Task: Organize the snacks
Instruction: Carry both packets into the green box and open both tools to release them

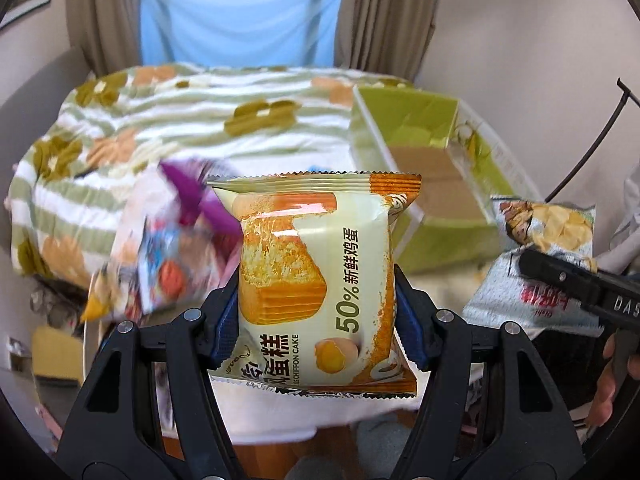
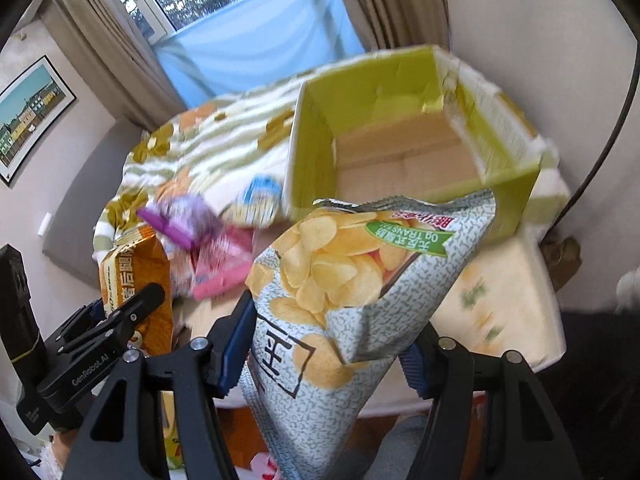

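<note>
Right wrist view: right gripper clamps the chip bag, green box open just ahead; left gripper pinches the chiffon cake packet, box farther right.

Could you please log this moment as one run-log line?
left gripper: shut on chiffon cake pack | right gripper: shut on potato chip bag | green box: open, no snacks visible inside

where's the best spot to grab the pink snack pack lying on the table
Judging loosely, since it is blurred: take the pink pack across its narrow width at the near end, coming from above. It seems to lie flat, partly under the purple pack, so only that near end is free.
</note>
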`<state>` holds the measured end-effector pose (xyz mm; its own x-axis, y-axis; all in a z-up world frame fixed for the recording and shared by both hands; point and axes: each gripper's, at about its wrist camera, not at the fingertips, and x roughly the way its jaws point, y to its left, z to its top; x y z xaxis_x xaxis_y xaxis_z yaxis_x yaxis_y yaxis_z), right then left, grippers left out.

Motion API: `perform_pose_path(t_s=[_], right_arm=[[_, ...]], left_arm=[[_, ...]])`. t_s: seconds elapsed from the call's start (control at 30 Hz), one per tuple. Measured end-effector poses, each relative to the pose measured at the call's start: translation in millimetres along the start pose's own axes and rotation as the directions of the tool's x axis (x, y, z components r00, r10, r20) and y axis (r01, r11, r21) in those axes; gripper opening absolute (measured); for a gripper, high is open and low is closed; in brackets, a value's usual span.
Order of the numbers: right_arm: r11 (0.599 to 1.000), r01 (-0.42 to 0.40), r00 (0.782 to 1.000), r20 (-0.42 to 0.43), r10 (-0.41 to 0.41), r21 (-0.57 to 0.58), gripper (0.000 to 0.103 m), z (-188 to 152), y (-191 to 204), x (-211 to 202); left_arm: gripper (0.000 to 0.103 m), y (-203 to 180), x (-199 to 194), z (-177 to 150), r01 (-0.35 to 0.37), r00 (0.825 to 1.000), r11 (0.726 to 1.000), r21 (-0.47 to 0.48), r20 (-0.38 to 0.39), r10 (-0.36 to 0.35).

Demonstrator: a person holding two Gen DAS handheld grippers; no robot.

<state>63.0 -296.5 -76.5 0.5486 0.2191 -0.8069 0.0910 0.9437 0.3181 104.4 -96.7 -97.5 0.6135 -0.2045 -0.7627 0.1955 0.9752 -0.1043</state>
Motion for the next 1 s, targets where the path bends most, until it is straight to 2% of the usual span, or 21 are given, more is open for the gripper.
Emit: perform_pose_path(t_s=[0.2, 0.43, 0.6, 0.83, 0.87, 0.93, 0.97, 1.0], right_arm=[[0.997, 0.036, 0.997, 0.071, -0.031, -0.064, 0.060, 63.7, -23.5, -7.1], [0.989, 0.046, 0.996, 0.082, -0.035, -0.139, 0.060, 134.3, -59.8, 17.3], [0.988, 0.034, 0.998, 0.047, -0.027, -0.153, 0.060, 172.5, -88.5, 41.7], [0.983, 0.038, 0.999, -0.016, -0.041, -0.178, 0.060, 206.1, -115.1, 76.2], [0.983, 0.038, 0.999, -0.024, -0.043, -0.179, 0.060, 208.4, -117.2, 79.6], [0.983, 0.036, 0.998, -0.039, -0.044, -0.179, 0.060, 212.4, -120.8, 85.7], [0.983, 0.039, 0.998, -0.046, -0.048, -0.179, 0.060, 215.2, -123.8, 89.8], [0.983, 0.040, 0.997, -0.051, -0.050, -0.180, 0.060, 215.6, -124.6, 92.1]], left_arm=[[0.062, -43.0, 27.1, 59.2, 0.006, 0.999, 1.000, -0.001, 0.035, -0.006], [0.062, -106.8, 91.7, 139.1, 0.002, 0.999, 1.000, 0.031, 0.042, -0.003], [0.062, -139.7, 155.7, 181.1, 0.021, 0.999, 0.999, 0.030, -0.034, -0.020], [0.062, -161.8, 234.7, 207.9, 0.013, 0.991, 0.999, 0.038, -0.137, -0.008], [0.064, -163.8, 243.0, 210.5, 0.007, 0.989, 0.999, 0.041, -0.148, -0.001], [0.075, -164.7, 255.5, 212.4, 0.005, 0.987, 0.999, 0.054, -0.163, 0.004], [0.093, -165.4, 259.8, 213.9, 0.000, 0.987, 0.998, 0.060, -0.163, 0.010], [0.102, -166.2, 261.7, 215.2, -0.007, 0.988, 0.998, 0.064, -0.154, 0.017]])
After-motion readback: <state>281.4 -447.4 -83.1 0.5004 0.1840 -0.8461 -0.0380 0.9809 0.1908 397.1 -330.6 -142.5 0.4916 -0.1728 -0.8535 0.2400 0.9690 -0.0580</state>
